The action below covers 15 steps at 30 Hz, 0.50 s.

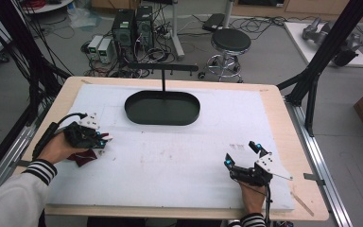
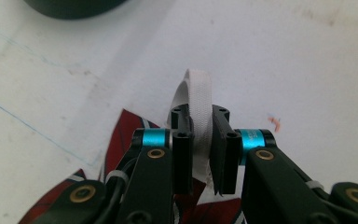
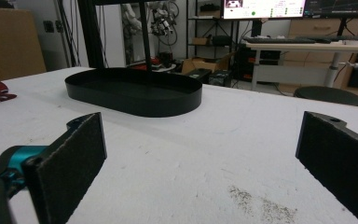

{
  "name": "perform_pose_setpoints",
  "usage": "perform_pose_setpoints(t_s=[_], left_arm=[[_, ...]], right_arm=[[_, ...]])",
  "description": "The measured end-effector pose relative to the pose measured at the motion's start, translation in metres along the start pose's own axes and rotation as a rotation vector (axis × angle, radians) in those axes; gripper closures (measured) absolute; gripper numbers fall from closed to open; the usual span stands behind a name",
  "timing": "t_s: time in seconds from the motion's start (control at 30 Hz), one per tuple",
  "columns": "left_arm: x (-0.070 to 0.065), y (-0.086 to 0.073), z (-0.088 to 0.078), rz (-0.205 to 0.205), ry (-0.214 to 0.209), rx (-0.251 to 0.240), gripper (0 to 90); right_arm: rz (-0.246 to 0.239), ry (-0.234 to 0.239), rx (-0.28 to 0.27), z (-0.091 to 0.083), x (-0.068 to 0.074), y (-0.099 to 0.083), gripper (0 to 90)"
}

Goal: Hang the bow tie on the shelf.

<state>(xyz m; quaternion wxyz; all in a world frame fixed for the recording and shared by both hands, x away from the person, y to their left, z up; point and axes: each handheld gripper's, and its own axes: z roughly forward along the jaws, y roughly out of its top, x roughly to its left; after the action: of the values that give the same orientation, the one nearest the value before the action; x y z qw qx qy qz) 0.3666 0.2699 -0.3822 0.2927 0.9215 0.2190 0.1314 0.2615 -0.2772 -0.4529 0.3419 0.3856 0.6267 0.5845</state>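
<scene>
So the thing we're looking at is a dark red cloth (image 2: 121,140) with a white and dark pattern, lying flat on the white mat (image 1: 170,161) at about 9 o'clock on the table (image 1: 283,142), near its left edge. A white strap loop (image 2: 196,100) stands up off it, and in the left gripper view we can see the left gripper (image 2: 200,135) pinching that loop: the jaws are nearly closed, with just the band of white webbing squeezed between the pads. The loop's free end arches up past the jaw tips.

In the high view the left gripper (image 1: 101,140) sits right on top of the cloth (image 1: 82,157), which pokes out below the person's left hand (image 1: 59,149).

The right gripper (image 1: 241,156) is well apart from all that, down around 4 or 5 o'clock on the mat. Its jaws are spread wide with nothing between them; we see plain mat in the gap in the right gripper view, plus a small patch of dark specks (image 3: 261,205) on the surface.

At 12 o'clock there's a black oval tray (image 1: 162,108) with a low rim, and we can't spot anything in it. A black post with a crossbar (image 1: 163,71) rises at its far side.

Past the table: a round stool (image 1: 230,41), some computer towers (image 1: 132,28) and a mess of cables on the floor.
</scene>
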Motion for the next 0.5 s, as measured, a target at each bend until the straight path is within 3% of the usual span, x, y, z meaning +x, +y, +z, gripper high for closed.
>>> perform_pose_setpoints(t_s=[0.27,0.5], left_arm=[[0.007,0.017,-0.019,-0.056,0.026,-0.182,80.3],[0.007,0.032,-0.027,-0.062,0.033,-0.316,80.3]], right_arm=[[-0.004,0.0,-0.001,0.0,0.0,0.0,0.6],[-0.002,0.001,-0.001,0.0,0.0,0.0,0.5]])
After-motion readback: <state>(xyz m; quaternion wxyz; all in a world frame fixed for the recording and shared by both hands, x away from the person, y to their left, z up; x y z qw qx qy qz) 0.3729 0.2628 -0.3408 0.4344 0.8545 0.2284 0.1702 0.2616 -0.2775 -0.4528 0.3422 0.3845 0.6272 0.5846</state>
